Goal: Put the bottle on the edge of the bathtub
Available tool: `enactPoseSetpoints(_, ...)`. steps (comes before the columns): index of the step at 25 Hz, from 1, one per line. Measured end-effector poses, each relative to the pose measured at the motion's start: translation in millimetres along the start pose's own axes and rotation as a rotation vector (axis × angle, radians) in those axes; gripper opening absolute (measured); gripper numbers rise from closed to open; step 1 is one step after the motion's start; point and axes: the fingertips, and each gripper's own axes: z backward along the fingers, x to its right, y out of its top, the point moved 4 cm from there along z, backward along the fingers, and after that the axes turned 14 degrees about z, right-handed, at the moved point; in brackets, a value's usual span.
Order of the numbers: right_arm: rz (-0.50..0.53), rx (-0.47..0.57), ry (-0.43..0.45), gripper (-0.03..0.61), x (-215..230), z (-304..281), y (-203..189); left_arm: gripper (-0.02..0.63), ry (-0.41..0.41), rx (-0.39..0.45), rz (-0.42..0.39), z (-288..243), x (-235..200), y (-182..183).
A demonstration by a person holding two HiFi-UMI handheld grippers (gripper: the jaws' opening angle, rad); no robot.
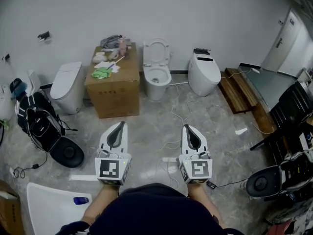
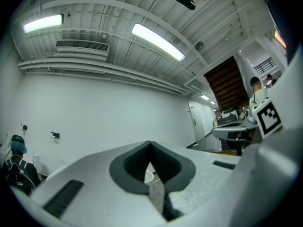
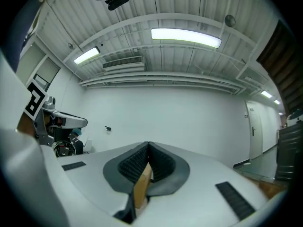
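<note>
A pinkish bottle (image 1: 121, 47) stands among cloths and small items on top of a cardboard box (image 1: 113, 89) against the far wall. My left gripper (image 1: 119, 127) and right gripper (image 1: 190, 130) are held side by side over the grey floor, well short of the box, pointing level toward the wall. Both are shut with nothing in them. In the left gripper view the left gripper (image 2: 150, 143) has its tips meeting, with a sliver of a white toilet showing through the slot below. The right gripper (image 3: 148, 143) looks the same in its own view, with the brown box (image 3: 142, 186) seen through the slot.
Three white toilets line the wall (image 1: 67, 84) (image 1: 156, 67) (image 1: 204, 71). A black backpack (image 1: 33, 115) and a round black base (image 1: 68, 153) lie at the left. Cables cross the floor. Wooden steps (image 1: 234, 89) and black chairs (image 1: 291, 109) are at the right. A white tub-like corner (image 1: 49, 207) holds a blue object (image 1: 81, 200).
</note>
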Motion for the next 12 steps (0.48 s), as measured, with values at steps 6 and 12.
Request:
enactPoseSetpoints(6,0.006,0.021,0.044,0.017,-7,-6,4,0.002,0.026,0.014,-0.009,10,3,5)
enactPoseSetpoints(12,0.011,0.047,0.083,0.017,-21,-21,21,0.002,0.052,0.02,-0.027,17,-5,14)
